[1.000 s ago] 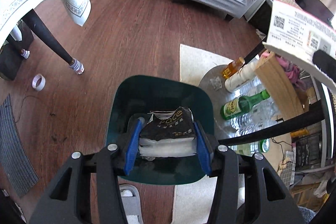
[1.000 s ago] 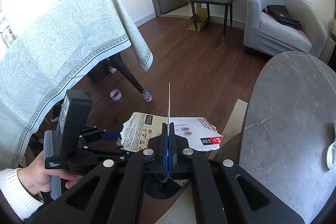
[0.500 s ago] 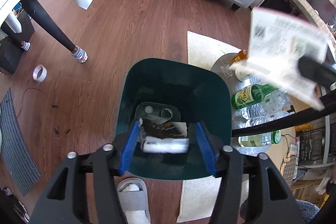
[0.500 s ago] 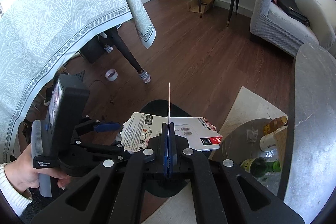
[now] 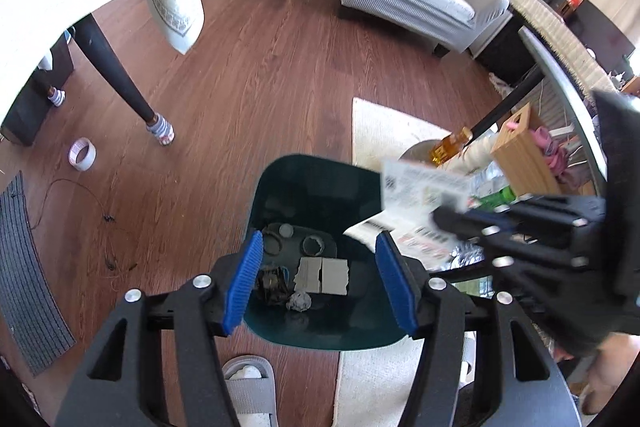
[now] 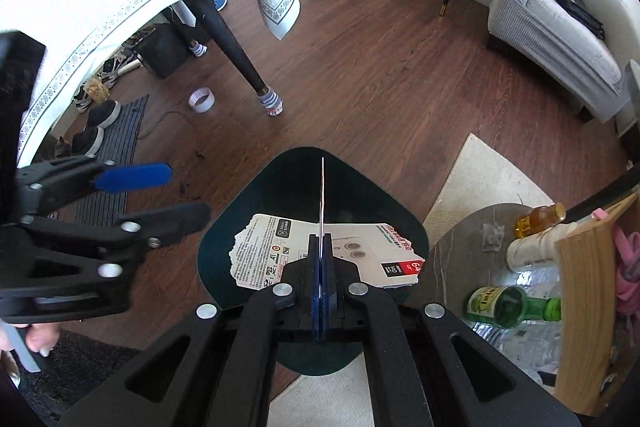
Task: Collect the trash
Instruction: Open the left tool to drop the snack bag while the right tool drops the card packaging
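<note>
Left hand-held gripper (image 5: 319,279) spread apart, empty, directly over dark green bin (image 5: 320,187); dropped trash (image 5: 322,275) lying below inside. Right hand-held gripper (image 6: 321,267) clamped on torn printed packaging (image 6: 260,251), above same bin.

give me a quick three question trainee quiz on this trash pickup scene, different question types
1. True or false: the left gripper is holding a piece of trash.
2. Multiple choice: what is the right gripper clamped on? A) a green glass bottle B) a torn printed cardboard package C) a roll of tape
3. Fill in: the torn printed cardboard package hangs over the dark green plastic ____.

Key:
1. False; its jaws stand open with nothing between them, above the trash already in the bin.
2. B
3. bin
</note>
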Demonstrator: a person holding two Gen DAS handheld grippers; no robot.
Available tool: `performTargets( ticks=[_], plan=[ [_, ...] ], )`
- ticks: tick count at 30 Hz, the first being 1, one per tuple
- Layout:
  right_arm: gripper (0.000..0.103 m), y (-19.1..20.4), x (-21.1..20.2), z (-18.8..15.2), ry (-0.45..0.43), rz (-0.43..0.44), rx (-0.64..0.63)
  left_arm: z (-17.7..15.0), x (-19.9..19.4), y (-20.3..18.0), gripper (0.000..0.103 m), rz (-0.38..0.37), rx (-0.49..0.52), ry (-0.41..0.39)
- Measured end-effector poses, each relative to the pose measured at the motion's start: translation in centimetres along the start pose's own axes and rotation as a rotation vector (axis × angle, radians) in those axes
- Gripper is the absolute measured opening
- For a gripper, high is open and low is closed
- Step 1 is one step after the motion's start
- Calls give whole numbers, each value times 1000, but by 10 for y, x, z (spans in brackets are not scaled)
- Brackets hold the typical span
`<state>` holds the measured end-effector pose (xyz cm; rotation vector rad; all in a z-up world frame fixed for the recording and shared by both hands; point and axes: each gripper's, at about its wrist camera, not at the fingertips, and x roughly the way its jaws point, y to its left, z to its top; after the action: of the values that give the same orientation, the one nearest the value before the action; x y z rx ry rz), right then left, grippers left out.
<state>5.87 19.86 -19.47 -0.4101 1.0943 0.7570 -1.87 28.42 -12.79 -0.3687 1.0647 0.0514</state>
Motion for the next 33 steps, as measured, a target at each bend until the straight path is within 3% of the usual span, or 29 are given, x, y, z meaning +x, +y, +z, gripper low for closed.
performTargets(
  ticks=[5,15,25,27,31,33],
  plan=[
    [0,0,21,0,38,13,18,6,-20,-1,59,10,11,-71],
    [0,9,53,-4,101,24,19,18,-58,-2,44,8,-3,-189],
    [2,10,79,-16,168,12,18,28,-101,-27,39,-54,2,-317],
    [5,10,83,-19,182,6,11,29,-109,-31,39,-73,5,-337],
    [35,12,82,-23,180,-3,-14,29,-122,-37,39,-96,0,-370],
    [39,14,80,-24,173,-6,-26,29,-128,-38,40,-103,-4,-384]
  ],
)
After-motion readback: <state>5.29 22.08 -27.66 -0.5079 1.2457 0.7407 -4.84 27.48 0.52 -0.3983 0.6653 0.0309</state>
